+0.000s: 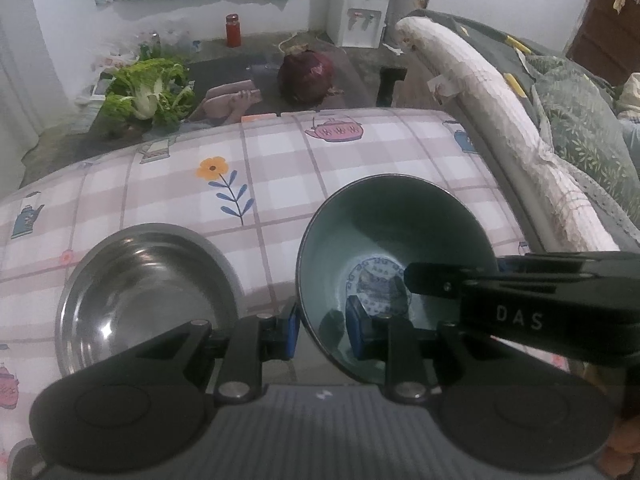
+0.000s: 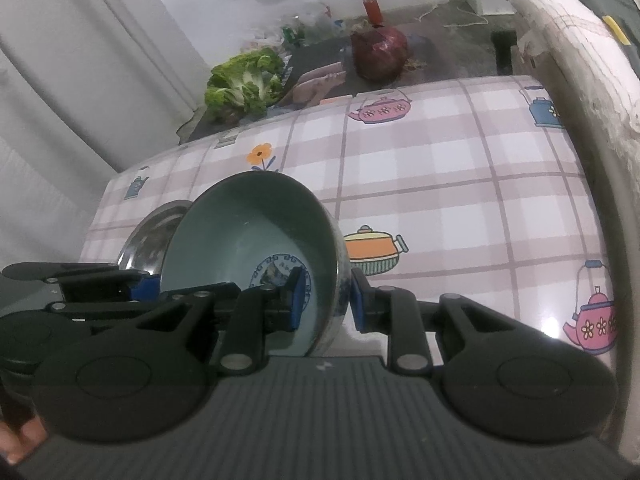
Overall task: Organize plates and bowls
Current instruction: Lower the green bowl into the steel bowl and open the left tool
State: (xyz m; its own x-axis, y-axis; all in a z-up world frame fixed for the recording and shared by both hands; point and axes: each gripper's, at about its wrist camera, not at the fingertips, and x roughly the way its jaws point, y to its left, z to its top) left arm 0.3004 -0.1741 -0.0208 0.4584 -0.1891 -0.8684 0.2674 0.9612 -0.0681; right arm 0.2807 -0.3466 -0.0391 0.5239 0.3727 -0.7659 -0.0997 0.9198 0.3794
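Home: bedding (image 1: 576, 128), water dispenser (image 1: 360, 20)

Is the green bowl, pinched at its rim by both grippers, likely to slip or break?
Green bowl looks glazed ceramic: probably stiff, heavyish, breakable. The left gripper and right gripper clamp only its thin rim, and it hangs tilted, so it could slip.

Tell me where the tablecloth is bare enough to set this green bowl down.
Free: the cloth right of the green bowl, up to the padded rail; also the far strip behind both bowls. Crowded: the near left, around the steel bowl.
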